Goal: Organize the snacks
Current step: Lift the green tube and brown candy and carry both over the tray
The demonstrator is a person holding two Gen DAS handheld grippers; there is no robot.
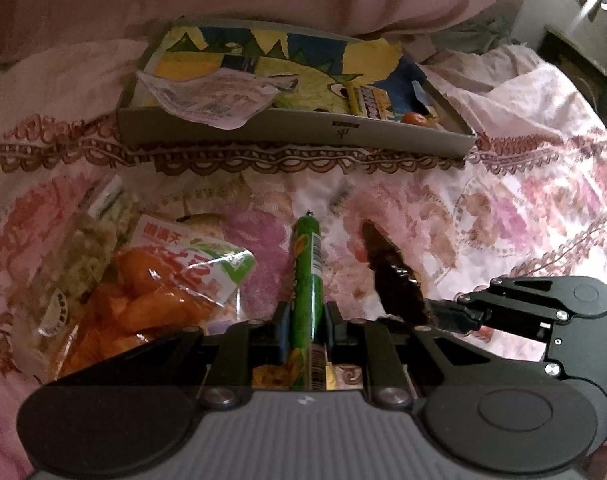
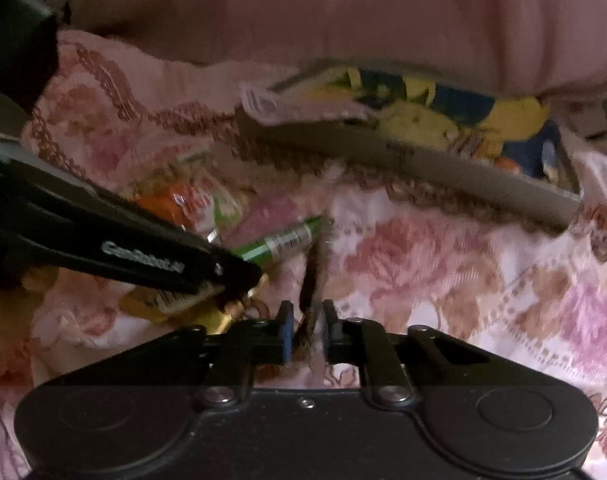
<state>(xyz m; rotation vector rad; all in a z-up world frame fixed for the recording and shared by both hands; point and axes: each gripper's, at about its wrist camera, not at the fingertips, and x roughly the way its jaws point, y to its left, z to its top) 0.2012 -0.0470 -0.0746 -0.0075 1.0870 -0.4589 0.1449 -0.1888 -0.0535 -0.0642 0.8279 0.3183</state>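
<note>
holding one snack in each gripper above the flowered bed cover (image 1: pixel 503 208), i judge the picking-up step done and the carry to the box about to start. the left gripper (image 1: pixel 305 316) is clamped narrow on a green tube snack (image 1: pixel 306 264), which runs straight out between its jaws with the far tip pointing toward the box. the right gripper (image 2: pixel 305 320), seen in the left view at (image 1: pixel 443 318), is closed tight on a dark flat packet (image 1: pixel 387 276); in its own view the packet (image 2: pixel 309 280) shows edge-on and blurred between the jaws, so i cannot read what it is. the shallow grey box (image 1: pixel 295 128) lies beyond both, at the far side of the bed against the pink bedding, already holding a yellow and blue bag (image 1: pixel 303 68) and a crumpled white wrapper (image 1: pixel 207 96). still loose on the cover, to the left of the tube, are an orange snack bag (image 1: pixel 155 292) and a clear bag of pale crumbly stuff (image 1: pixel 83 264). the next move, as i see it, calls for lifting both snacks clear over the near wall of the box, setting them into the free space beside the bag, then coming back for the two on the left.
</note>
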